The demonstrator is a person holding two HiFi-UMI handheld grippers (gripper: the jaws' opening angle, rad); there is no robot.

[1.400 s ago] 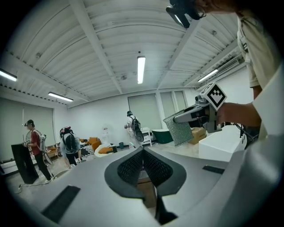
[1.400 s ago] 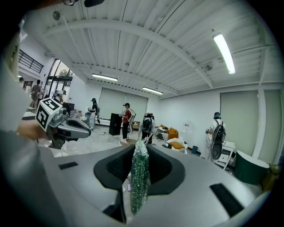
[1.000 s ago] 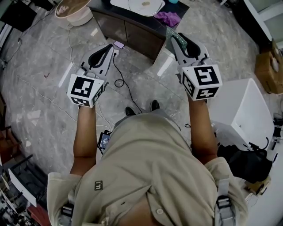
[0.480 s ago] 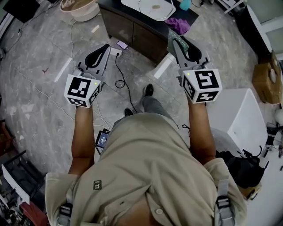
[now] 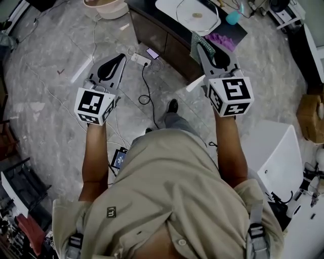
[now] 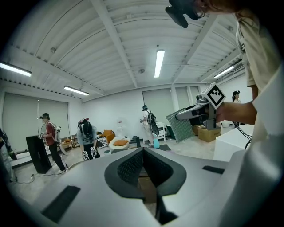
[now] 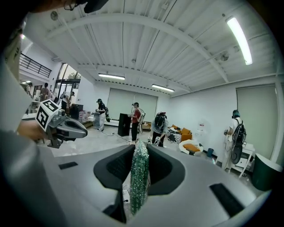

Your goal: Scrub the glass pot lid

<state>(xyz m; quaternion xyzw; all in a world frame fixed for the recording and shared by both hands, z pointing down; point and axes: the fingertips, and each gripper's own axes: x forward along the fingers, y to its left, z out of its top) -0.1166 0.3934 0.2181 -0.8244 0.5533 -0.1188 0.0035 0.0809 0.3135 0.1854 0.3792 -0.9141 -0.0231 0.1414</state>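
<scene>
The glass pot lid [image 5: 194, 13] lies on a white board [image 5: 167, 6] on the dark table [image 5: 167, 35] at the top of the head view. Both grippers are held up in the air in front of the person, short of the table. My right gripper [image 5: 198, 41] [image 7: 140, 153] is shut on a green scrub pad [image 5: 194, 42] [image 7: 139, 177], which stands edge-on between the jaws. To the left, my left gripper [image 5: 115, 59] [image 6: 142, 153] has its jaws closed together with nothing in them. Each gripper also shows in the other's view: the right gripper [image 6: 195, 111] and the left gripper [image 7: 66, 127].
A purple cloth [image 5: 223, 39] and a teal cup [image 5: 233, 18] sit on the table near the lid. A power strip [image 5: 140, 58], its cable and a phone [image 5: 152, 53] lie on the marble floor. A white box [image 5: 276, 157] stands at the right. Several people [image 7: 134, 116] work across the room.
The person has stepped forward, so the table and lid have come lower and nearer in the head view. Both grippers keep the same pose and grip.
</scene>
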